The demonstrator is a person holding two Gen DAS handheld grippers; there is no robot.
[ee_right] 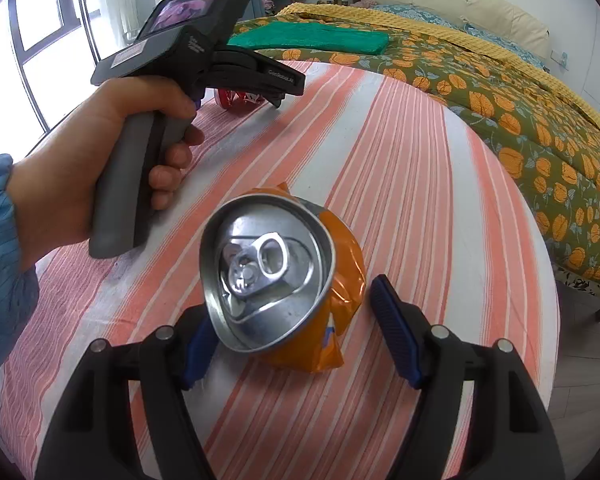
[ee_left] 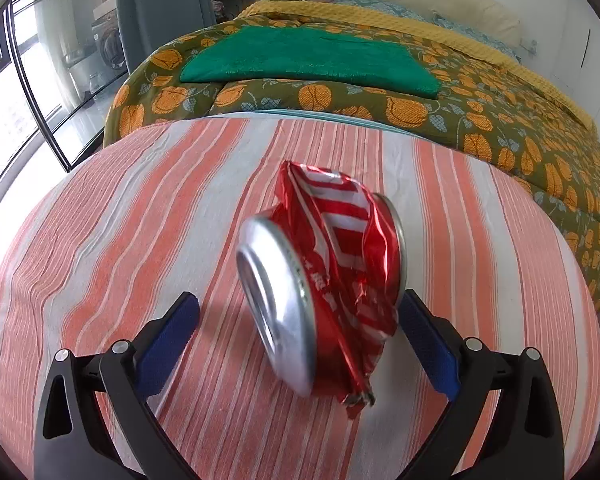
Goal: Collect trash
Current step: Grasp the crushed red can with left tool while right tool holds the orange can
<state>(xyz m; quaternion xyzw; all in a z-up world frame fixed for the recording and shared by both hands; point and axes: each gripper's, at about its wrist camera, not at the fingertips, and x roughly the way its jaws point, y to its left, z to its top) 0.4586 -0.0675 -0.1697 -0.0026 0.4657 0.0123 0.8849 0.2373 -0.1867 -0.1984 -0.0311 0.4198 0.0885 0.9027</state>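
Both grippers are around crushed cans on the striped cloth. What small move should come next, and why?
Probably close both grippers. The left gripper is open with the crushed red can between its fingers, and the right gripper is open around the crushed orange can. Neither can looks clamped yet, so lifting now would likely leave them on the striped cloth.

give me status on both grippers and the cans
Left gripper open around crushed red can. Right gripper open around crushed orange can. Nothing in the way.
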